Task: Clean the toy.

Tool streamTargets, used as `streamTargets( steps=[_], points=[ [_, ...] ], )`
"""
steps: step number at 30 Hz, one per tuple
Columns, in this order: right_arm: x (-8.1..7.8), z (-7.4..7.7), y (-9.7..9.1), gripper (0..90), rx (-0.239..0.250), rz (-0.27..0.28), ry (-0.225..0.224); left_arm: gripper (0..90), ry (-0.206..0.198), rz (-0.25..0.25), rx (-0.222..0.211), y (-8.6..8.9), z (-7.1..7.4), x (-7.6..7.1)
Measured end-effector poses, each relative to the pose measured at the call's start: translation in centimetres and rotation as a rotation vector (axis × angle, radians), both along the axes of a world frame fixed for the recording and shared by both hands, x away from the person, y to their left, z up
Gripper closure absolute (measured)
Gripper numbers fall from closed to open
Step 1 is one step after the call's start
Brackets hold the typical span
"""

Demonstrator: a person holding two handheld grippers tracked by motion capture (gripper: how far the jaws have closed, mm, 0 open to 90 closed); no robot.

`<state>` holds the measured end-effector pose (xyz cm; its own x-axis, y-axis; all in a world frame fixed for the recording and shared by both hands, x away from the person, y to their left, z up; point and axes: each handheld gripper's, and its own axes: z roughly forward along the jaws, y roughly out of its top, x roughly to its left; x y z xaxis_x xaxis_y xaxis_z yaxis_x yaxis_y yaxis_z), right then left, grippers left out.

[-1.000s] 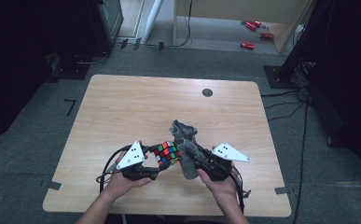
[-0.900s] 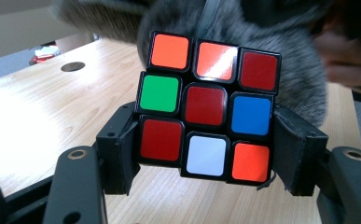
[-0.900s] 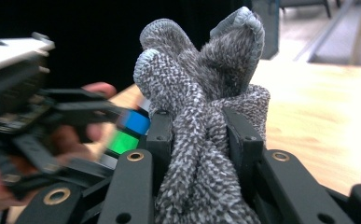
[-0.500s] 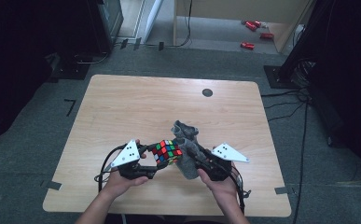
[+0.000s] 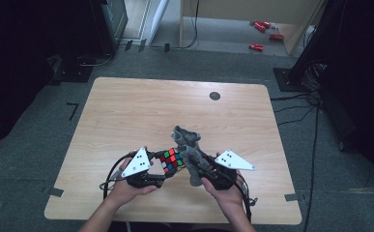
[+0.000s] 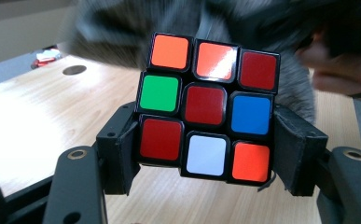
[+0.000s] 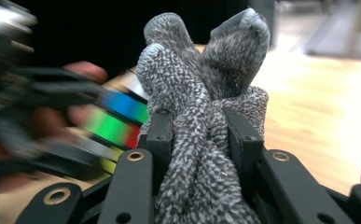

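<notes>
Left tongs [image 6: 206, 154] clamped on glossy square-tiled puzzle cube [image 6: 207, 106], right tongs [image 7: 201, 135] pinching nubby grey knitted cloth [image 7: 201, 93]

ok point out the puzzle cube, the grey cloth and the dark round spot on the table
puzzle cube [image 6: 205, 99]: left gripper view, on its dark red centre sticker.
grey cloth [image 7: 201, 135]: right gripper view, on the bunched knit between the jaws.
dark round spot [image 5: 215, 95]: high view, on its middle, at the table's far side.
</notes>
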<state>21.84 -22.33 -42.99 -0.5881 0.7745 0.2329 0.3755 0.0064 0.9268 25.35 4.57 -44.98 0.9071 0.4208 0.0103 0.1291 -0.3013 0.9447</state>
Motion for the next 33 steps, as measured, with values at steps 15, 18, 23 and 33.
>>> streamTargets(
  steps=[15,18,23,33],
  points=[
    [-1.1,1.3,1.3,66.7,0.024,0.111,-0.069,34.6,-0.008,0.0,0.031,-0.3,-0.2,-0.2],
    [0.1,0.3,0.2,66.8,0.008,0.056,0.013,34.6,-0.009,0.001,0.016,0.0,0.0,-0.1],
    [0.4,0.5,-1.1,67.0,0.039,-0.013,0.031,34.6,-0.008,0.001,0.014,0.0,0.0,0.1],
    [-0.4,0.7,0.6,66.8,0.023,0.07,-0.04,34.6,0.01,-0.017,-0.002,-0.1,-0.2,0.0]
  ],
)
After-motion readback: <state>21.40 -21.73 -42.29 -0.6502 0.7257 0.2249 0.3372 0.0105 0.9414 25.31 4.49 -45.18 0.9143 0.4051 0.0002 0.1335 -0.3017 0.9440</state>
